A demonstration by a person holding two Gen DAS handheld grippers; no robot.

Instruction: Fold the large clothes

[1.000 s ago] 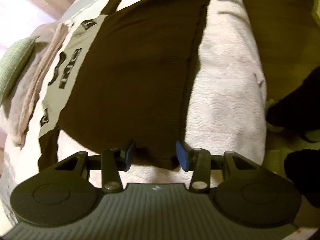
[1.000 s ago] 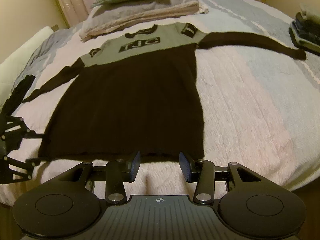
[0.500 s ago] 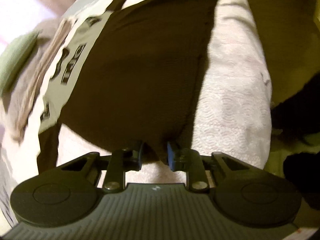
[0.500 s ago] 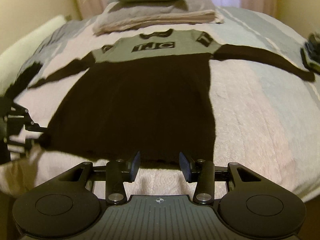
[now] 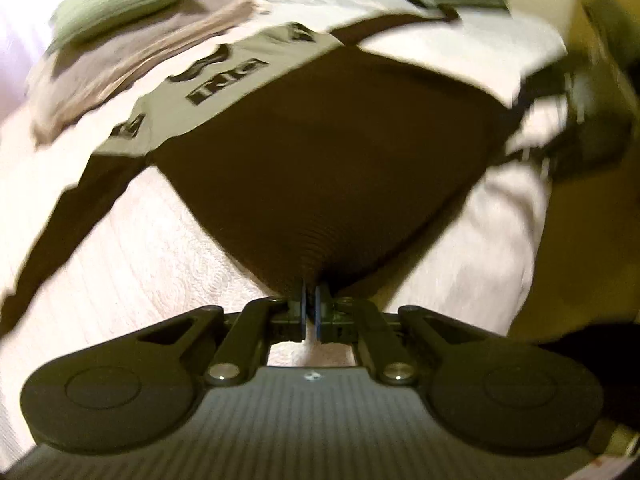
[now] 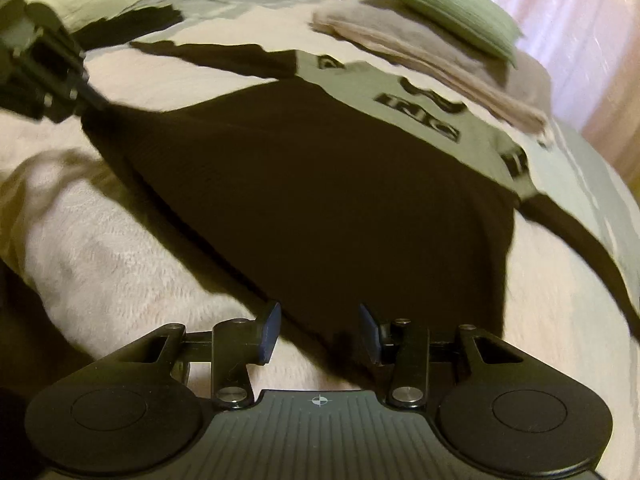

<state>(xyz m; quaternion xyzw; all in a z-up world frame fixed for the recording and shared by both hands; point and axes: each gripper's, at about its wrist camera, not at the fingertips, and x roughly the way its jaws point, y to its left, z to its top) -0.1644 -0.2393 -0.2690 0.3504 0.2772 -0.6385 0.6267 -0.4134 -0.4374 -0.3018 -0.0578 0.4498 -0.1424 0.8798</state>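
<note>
At the hem of the dress [image 5: 320, 152] spread on the bed [image 5: 152, 240], my left tongs [image 5: 311, 300] pinch one corner, right tongs [image 6: 319, 330] spread over the other — clamp next.

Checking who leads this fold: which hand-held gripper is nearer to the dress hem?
Left. The left hand-held gripper is shut on the hem of the dress, bunching it. The right hand-held gripper is open just short of the hem, not yet gripping.
</note>
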